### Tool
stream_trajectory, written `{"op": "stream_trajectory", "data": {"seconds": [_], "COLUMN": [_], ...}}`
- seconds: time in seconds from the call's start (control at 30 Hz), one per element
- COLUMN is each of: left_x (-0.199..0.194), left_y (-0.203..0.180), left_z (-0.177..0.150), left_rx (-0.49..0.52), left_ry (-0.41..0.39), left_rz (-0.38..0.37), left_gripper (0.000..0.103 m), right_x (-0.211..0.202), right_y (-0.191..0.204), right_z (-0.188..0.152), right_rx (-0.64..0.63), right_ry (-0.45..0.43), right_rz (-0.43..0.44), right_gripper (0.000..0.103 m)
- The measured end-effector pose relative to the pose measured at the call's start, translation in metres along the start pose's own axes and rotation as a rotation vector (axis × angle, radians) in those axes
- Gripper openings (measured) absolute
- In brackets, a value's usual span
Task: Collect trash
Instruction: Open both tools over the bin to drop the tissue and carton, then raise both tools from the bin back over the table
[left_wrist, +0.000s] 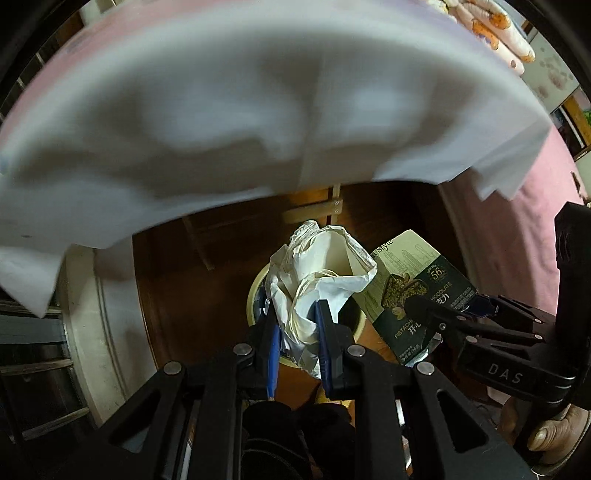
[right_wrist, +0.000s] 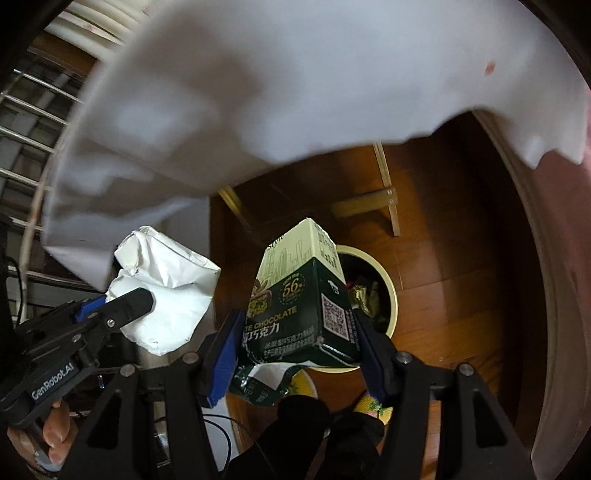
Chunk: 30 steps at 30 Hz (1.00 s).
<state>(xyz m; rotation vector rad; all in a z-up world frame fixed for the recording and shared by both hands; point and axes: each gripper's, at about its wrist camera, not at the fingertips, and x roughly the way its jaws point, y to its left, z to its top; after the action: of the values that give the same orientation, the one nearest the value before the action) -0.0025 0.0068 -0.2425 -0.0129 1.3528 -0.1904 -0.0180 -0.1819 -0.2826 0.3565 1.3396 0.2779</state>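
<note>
risk: both loads hang above the bin (right_wrist: 384, 280) on the wood floor, but neither looks centred over its mouth, so letting go now could land one on the rim or beside it. paper bag (left_wrist: 325, 280) is crumpled and light, likely to drift; bin also looks partly full.

left gripper (left_wrist: 297, 332): jaws narrow, pinching the paper bag, over the bin's near edge.

right gripper (right_wrist: 295, 354): jaws wide, clamped on the chocolate box (right_wrist: 303, 302), torn end down, just this side of the bin.
</note>
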Motion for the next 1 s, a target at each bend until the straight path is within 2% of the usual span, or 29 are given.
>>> {"op": "stream_trajectory", "data": {"seconds": [0.2,0.3,0.4,0.47,0.5,0.53,0.57,0.63,1.0], "left_x": [0.051,0.064,0.07,0.073,0.073,0.073,0.072,0.071,0.052], "left_y": [0.012,0.014,0.019,0.023,0.026,0.029,0.03,0.032,0.036], "left_z": [0.002,0.002,0.003,0.002,0.002,0.001,0.001,0.001,0.003], "left_rx": [0.014,0.027,0.021,0.01,0.008,0.005,0.004,0.01,-0.003], "left_ry": [0.034,0.025,0.022,0.026,0.027,0.023,0.017,0.008,-0.026], "left_rz": [-0.002,-0.007,-0.013,-0.023,-0.024,-0.027,-0.027,-0.017,0.015], "left_gripper": [0.019,0.027,0.041,0.059,0.064,0.072,0.078,0.086,0.092], "right_x": [0.048,0.063,0.078,0.083,0.085,0.086,0.087,0.085,0.068], "right_y": [-0.01,-0.014,-0.018,-0.019,-0.019,-0.018,-0.016,-0.013,-0.006], "right_z": [-0.005,-0.005,-0.007,-0.007,-0.007,-0.007,-0.007,-0.007,-0.004], "right_rx": [0.001,0.009,0.034,0.043,0.04,0.038,0.035,0.025,0.013], "right_ry": [0.024,0.044,0.079,0.076,0.074,0.073,0.073,0.066,0.048], "right_rz": [-0.05,-0.055,-0.039,-0.046,-0.051,-0.06,-0.069,-0.08,-0.105], "right_gripper": [0.059,0.06,0.06,0.06,0.061,0.064,0.071,0.075,0.075]}}
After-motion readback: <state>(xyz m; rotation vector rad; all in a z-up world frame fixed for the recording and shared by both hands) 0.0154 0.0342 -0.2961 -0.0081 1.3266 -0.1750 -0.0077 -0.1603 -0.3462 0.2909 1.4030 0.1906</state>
